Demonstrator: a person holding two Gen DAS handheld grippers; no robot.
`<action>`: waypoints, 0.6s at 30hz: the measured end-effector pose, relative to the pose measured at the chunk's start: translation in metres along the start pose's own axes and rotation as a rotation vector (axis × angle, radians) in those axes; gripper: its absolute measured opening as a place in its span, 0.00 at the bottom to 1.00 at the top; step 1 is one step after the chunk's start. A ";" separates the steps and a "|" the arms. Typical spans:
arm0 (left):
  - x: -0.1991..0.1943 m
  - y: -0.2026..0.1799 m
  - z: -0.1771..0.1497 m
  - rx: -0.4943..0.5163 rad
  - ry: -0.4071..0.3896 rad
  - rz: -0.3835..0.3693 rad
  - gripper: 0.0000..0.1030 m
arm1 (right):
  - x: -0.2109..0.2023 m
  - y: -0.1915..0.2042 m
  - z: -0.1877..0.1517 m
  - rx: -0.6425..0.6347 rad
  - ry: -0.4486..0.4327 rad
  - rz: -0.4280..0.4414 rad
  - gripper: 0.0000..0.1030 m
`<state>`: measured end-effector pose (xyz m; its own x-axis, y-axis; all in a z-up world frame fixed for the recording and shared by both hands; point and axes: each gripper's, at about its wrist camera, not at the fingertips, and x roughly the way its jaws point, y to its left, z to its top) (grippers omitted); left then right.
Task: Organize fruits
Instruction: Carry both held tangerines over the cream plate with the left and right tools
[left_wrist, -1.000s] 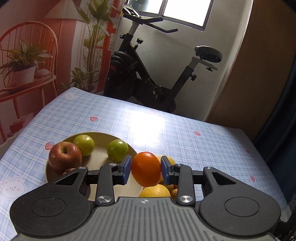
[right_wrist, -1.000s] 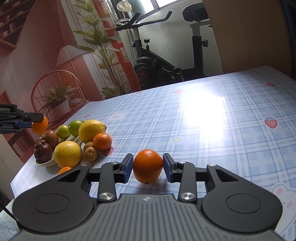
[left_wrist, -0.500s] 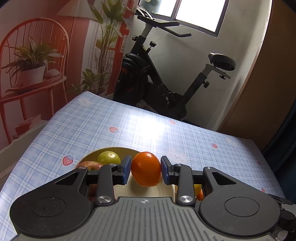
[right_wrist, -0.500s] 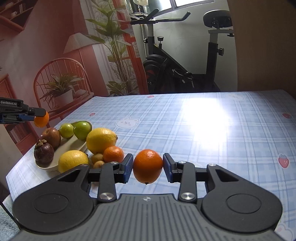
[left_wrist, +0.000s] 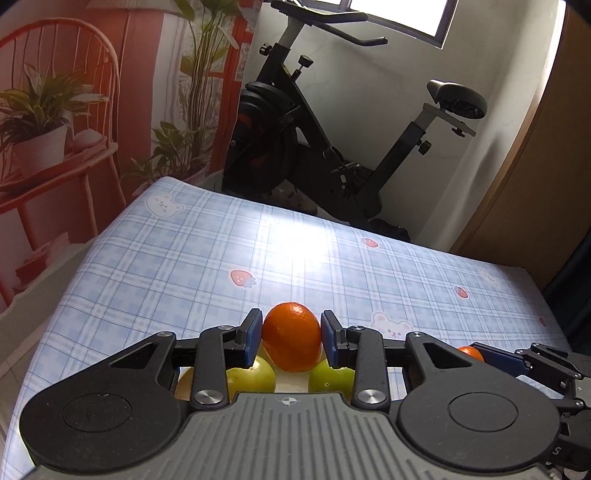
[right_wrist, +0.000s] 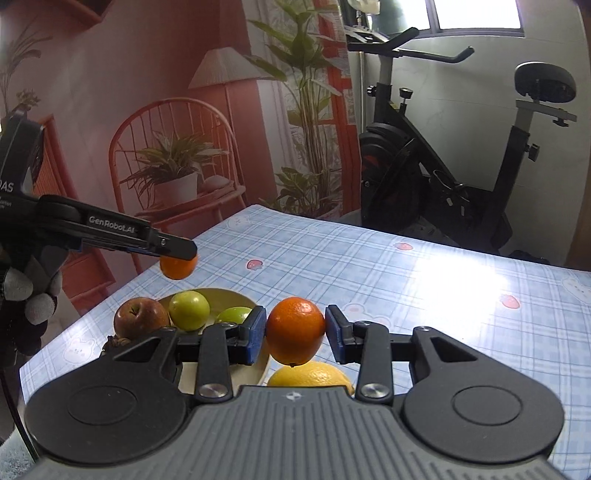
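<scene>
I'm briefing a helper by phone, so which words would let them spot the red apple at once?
Find the table with the blue checked cloth, then the pale plate near its left edge in the right wrist view. The red apple sits at the plate's left end, beside two green fruits. It is the only dark red, stemmed fruit there.

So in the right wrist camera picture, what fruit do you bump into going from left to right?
Small orange held up by the left gripper → red apple → green apple → second green apple → big orange in the right gripper.
</scene>
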<state>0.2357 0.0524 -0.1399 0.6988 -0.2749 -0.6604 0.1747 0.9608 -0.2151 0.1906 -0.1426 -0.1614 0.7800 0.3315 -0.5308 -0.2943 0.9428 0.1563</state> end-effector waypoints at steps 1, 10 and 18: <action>0.004 0.001 0.000 0.003 0.011 -0.003 0.35 | 0.006 0.004 0.001 -0.022 0.016 0.004 0.37; 0.028 0.009 -0.007 0.013 0.083 -0.053 0.35 | 0.046 0.022 0.007 -0.110 0.123 0.032 0.37; 0.037 0.012 -0.010 0.013 0.113 -0.064 0.35 | 0.066 0.037 0.001 -0.151 0.204 0.056 0.37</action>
<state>0.2562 0.0530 -0.1742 0.6032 -0.3368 -0.7230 0.2258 0.9415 -0.2502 0.2315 -0.0858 -0.1902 0.6374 0.3546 -0.6841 -0.4249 0.9024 0.0719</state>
